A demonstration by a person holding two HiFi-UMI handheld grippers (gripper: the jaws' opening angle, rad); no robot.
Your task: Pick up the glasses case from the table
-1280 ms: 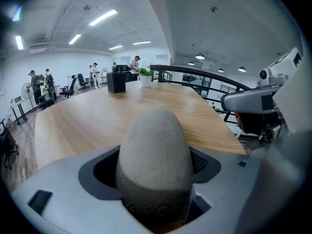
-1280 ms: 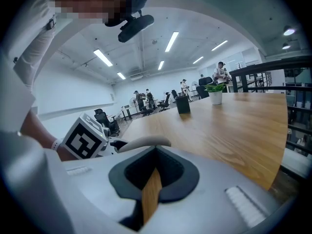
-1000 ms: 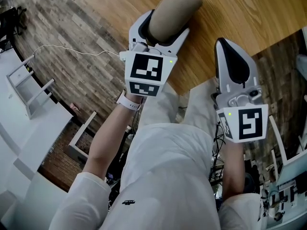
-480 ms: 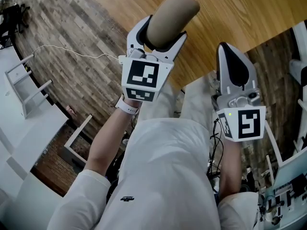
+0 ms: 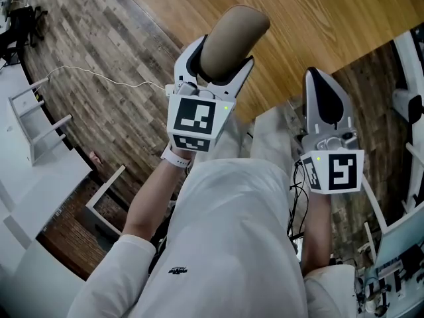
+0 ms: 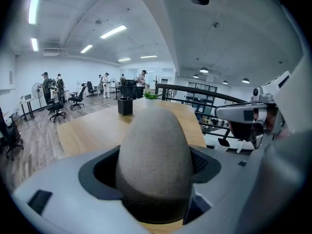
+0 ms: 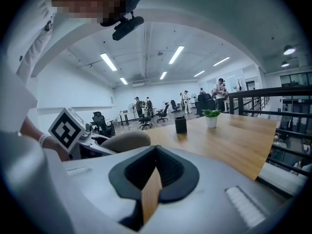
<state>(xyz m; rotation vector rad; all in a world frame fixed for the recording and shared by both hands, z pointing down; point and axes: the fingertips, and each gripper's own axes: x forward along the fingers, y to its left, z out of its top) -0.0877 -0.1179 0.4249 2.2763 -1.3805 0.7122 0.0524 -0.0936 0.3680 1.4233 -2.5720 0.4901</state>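
The glasses case [image 5: 233, 33] is a tan, rounded oblong. My left gripper [image 5: 220, 53] is shut on it, jaws on either side of its lower half, and holds it in the air above the near edge of the wooden table [image 5: 318, 15]. In the left gripper view the case [image 6: 153, 160] fills the space between the jaws and points out over the table [image 6: 90, 130]. My right gripper [image 5: 320, 79] hovers to the right of it, shut and holding nothing; only a thin slit shows between its pads [image 7: 168, 167]. From the right gripper view the case [image 7: 124, 141] lies to the left.
A black pen holder [image 7: 181, 125] and a small potted plant [image 7: 211, 118] stand far down the table. White shelving [image 5: 40, 118] and a thin cable [image 5: 99, 77] lie on the floor at left. Office chairs and people are far off. A railing [image 7: 273, 94] runs at right.
Both grippers have risen. The case, still clamped in the left gripper, has come further up from the table. The right gripper stays shut beside it.
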